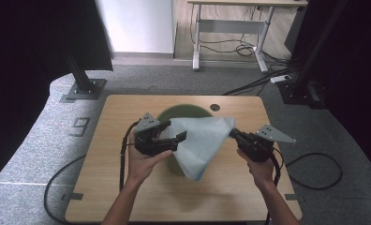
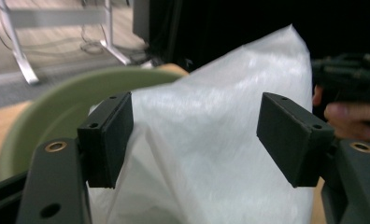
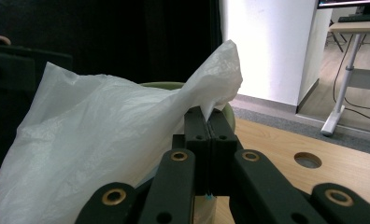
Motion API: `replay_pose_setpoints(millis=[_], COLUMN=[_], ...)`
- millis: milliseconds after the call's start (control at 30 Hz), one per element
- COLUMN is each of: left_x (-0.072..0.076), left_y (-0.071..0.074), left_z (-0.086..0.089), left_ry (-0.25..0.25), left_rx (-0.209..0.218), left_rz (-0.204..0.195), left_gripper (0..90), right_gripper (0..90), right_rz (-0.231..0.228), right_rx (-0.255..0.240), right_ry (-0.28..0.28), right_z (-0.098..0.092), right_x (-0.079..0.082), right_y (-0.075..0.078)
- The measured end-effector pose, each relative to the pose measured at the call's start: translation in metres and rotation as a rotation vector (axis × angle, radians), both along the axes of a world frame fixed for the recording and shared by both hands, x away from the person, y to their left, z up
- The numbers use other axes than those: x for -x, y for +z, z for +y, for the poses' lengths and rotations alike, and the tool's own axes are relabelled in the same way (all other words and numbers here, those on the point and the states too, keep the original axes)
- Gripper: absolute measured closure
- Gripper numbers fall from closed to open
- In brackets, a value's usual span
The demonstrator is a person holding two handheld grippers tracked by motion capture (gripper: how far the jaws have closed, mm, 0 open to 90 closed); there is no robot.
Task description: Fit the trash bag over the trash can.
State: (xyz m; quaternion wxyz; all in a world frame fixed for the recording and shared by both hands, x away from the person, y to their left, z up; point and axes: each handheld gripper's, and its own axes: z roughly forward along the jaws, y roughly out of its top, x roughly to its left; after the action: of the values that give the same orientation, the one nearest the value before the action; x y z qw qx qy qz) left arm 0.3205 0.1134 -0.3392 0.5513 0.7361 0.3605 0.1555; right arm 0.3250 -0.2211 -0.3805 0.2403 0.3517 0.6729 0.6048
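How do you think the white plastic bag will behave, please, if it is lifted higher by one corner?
The bag is probably floppy: it drapes and creases from the corner pinched in the right tongs. It seems very light, hanging thin and translucent above the green bowl. It may slip, since the left tongs stand open around it.

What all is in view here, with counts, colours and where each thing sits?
bag: one, white translucent plastic, held up over the bowl between both grippers
bowl: one, green, middle of the table, partly behind the bag
table: one, light wood, round hole near its far edge
desk: one, white legs, far back on the floor
cables: several, black, under the desk
left hand-held gripper: black, open, jaws either side of the bag
right hand-held gripper: black, shut on the bag's corner
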Motion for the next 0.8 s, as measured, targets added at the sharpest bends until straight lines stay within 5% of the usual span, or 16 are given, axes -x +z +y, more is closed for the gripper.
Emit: replay_pose_setpoints(millis=[200, 800], left_x=[0.007, -0.008], left_y=[0.007, -0.017], left_z=[0.002, -0.050], left_ry=[0.009, -0.061], left_rx=[0.009, -0.065], left_rz=[-0.023, 0.065], left_gripper=[28.6, 23.0], right_gripper=[87.6, 87.3], right_rz=[0.003, -0.018], right_rx=[0.018, 0.024], right_ry=[0.003, 0.065], right_z=[0.003, 0.026], right_x=[-0.001, 0.006], right_y=[-0.001, 0.002])
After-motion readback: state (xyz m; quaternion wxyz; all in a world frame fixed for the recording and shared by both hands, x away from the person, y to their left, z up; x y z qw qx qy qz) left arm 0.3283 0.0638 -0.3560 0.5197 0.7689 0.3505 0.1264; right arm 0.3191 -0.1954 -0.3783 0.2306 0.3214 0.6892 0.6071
